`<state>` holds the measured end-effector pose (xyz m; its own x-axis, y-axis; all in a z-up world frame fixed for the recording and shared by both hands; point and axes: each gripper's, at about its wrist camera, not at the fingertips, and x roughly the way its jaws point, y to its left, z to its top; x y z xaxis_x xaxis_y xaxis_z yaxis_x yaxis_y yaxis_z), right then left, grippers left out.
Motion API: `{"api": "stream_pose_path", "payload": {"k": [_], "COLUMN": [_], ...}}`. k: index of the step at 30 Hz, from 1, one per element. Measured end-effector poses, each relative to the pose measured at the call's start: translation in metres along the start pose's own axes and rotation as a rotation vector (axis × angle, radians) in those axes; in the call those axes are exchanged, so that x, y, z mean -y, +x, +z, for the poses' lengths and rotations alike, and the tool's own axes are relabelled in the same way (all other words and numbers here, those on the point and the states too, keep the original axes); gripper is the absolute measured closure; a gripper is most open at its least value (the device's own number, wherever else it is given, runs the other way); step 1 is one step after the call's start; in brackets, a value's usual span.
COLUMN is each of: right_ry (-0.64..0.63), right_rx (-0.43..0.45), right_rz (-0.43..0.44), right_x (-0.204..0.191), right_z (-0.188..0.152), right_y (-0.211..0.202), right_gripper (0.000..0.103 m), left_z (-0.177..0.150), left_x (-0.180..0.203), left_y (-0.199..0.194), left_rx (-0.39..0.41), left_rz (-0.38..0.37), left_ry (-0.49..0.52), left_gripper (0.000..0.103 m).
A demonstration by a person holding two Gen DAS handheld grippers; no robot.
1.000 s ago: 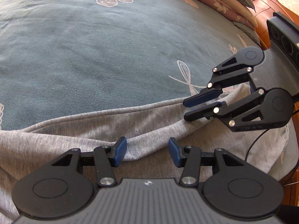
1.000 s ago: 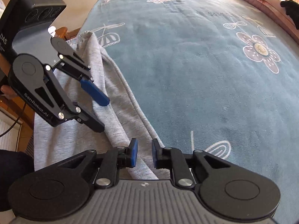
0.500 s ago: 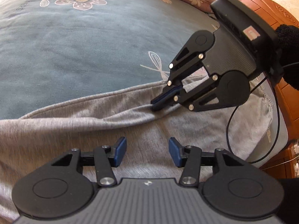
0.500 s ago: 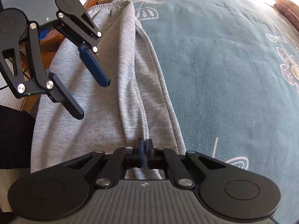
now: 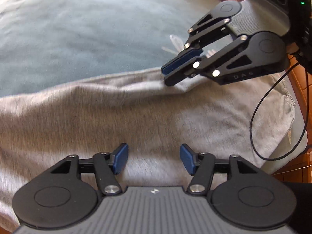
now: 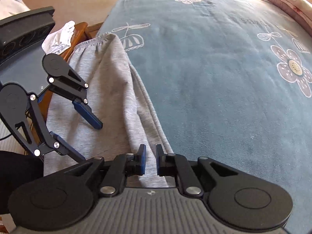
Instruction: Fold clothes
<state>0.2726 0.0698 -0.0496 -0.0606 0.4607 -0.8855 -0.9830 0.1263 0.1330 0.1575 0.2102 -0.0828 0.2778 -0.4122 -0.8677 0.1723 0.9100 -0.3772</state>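
Grey jersey fabric fills the near ground of both wrist views: a pair of grey sweatpants (image 5: 136, 113) is spread along the near edge of a bed, over a teal bedspread (image 6: 214, 78) printed with pale flowers and dragonflies. In the left wrist view the left gripper (image 5: 154, 159) is seen just above the cloth with its blue pads wide apart; its jaws have just been opening, and only flat fabric lies below the gap, none of it pinched. In the right wrist view the right gripper (image 6: 150, 159) is held over a raised fold of the sweatpants, its pads standing slightly apart after a brief closing and a small reopening; the fold runs under the narrow gap, and whether it is touched by the pads cannot be told. Seen from the left, the same gripper (image 5: 175, 74) shows its fingers nearly together at the far hem of the cloth. Further off, the elastic waistband (image 6: 93, 41) is gathered near a wooden bed frame (image 6: 81, 31), on which a white crumpled cloth (image 6: 60, 39) is draped. Beyond, patterned pillows (image 6: 288, 2) are lined along the far edge of the bedspread.
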Motion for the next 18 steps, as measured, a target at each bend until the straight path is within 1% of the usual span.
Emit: {"api": "stream_pose_path", "payload": {"k": [1,2,3,4,6,8,9,11,13,15,16,17,18], "right_ry": [-0.02,-0.03,-0.028,-0.015,0.068,0.071,0.057,0.022,0.002,-0.012,-0.007,0.011,0.039], "right_rx": [-0.022,-0.036,-0.034,-0.028,0.01,0.051,0.063,0.082,0.067,0.036,0.022,0.001,-0.033], "right_rz": [-0.039,-0.105,-0.167,-0.209,-0.198,-0.196,-0.176,-0.098,-0.032,0.009,0.007,-0.002,0.002], "right_x": [-0.005,-0.006,-0.005,-0.004,0.004,0.0,-0.005,-0.016,-0.026,-0.035,-0.038,-0.039,-0.04], "right_z": [0.001,0.001,0.002,0.004,0.007,0.009,0.009,0.008,0.006,0.005,0.004,0.002,0.0], "right_y": [0.006,0.014,0.017,0.019,0.011,0.0,-0.004,-0.015,-0.015,-0.007,0.0,0.006,0.014], "right_gripper": [0.091,0.091,0.091,0.09,0.09,0.089,0.088,0.087,0.087,0.087,0.087,0.087,0.087], "left_z": [-0.003,-0.006,-0.01,-0.012,-0.016,-0.014,-0.011,-0.004,0.006,0.012,0.013,0.011,0.008], "left_x": [-0.002,-0.005,-0.008,-0.011,-0.017,-0.018,-0.019,-0.019,-0.019,-0.021,-0.022,-0.024,-0.026], "left_y": [-0.003,-0.005,-0.009,-0.012,-0.017,-0.024,-0.027,-0.033,-0.033,-0.026,-0.021,-0.013,-0.009], "left_rx": [0.0,-0.014,-0.02,-0.033,-0.059,-0.057,-0.043,0.011,0.06,0.069,0.057,0.018,-0.002], "left_rz": [-0.011,-0.022,-0.032,-0.042,-0.053,-0.043,-0.041,-0.049,-0.046,-0.025,-0.007,0.022,0.038], "left_ry": [-0.012,-0.037,-0.062,-0.087,-0.121,-0.121,-0.118,-0.116,-0.11,-0.101,-0.102,-0.111,-0.116], "left_gripper": [0.043,0.043,0.043,0.043,0.043,0.043,0.043,0.043,0.043,0.043,0.043,0.043,0.044]}}
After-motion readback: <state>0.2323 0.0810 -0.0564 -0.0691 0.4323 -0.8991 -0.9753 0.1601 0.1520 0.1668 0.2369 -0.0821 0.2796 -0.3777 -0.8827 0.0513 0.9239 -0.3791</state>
